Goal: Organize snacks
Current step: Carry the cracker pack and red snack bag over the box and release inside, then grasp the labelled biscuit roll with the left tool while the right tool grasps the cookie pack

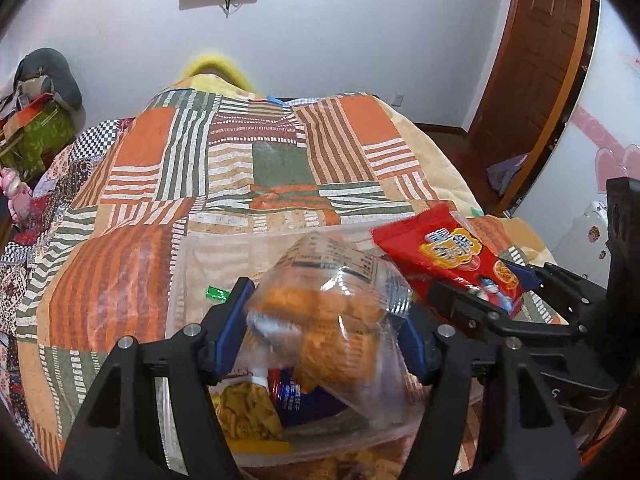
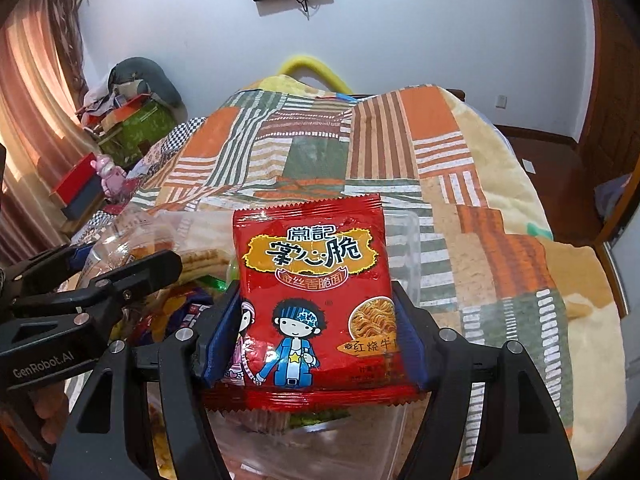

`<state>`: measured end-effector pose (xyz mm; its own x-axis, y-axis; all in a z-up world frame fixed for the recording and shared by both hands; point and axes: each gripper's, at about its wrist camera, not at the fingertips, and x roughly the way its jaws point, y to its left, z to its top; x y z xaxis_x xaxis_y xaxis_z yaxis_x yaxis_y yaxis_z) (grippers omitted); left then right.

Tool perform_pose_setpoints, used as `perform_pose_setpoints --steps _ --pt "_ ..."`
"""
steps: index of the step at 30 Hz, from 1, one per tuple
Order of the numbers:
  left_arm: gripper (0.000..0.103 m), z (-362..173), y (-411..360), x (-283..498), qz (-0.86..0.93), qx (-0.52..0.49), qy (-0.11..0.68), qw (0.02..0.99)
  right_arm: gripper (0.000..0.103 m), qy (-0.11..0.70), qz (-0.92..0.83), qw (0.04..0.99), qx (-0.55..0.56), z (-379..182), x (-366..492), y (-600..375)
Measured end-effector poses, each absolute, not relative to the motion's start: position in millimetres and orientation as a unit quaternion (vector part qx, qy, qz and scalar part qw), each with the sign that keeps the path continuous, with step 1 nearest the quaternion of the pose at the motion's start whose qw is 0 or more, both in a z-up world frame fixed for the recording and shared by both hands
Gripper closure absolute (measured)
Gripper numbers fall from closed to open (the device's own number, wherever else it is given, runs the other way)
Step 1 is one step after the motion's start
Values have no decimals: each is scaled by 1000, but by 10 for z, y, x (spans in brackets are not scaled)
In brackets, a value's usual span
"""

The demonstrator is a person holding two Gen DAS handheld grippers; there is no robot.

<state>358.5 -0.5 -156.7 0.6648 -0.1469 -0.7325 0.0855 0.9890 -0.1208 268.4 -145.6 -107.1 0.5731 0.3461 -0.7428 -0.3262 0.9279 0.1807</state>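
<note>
Snacks hovering over a crowded bin

Left gripper is clamping a clear snack bag, right gripper clamping a red noodle packet, over the clear bin (bed's patchwork quilt filling mid-frame).

Both the left gripper and the right gripper have black angular frames, silver round screws and blue finger pads. White "GenRobot.AI" lettering marks the left one's side.

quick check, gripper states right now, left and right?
Left gripper: shut on the clear bag of orange snacks.
Right gripper: shut on the red noodle snack packet.
</note>
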Motion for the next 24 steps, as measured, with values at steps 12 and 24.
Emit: perform_pose_setpoints --steps 12,24 --pt "34 -1229 123 3166 -67 -47 381 921 31 396 206 895 1 -790 2365 -1528" --pt "29 -1413 374 2472 -38 -14 415 909 30 403 250 880 -33 -818 1910 -1334"
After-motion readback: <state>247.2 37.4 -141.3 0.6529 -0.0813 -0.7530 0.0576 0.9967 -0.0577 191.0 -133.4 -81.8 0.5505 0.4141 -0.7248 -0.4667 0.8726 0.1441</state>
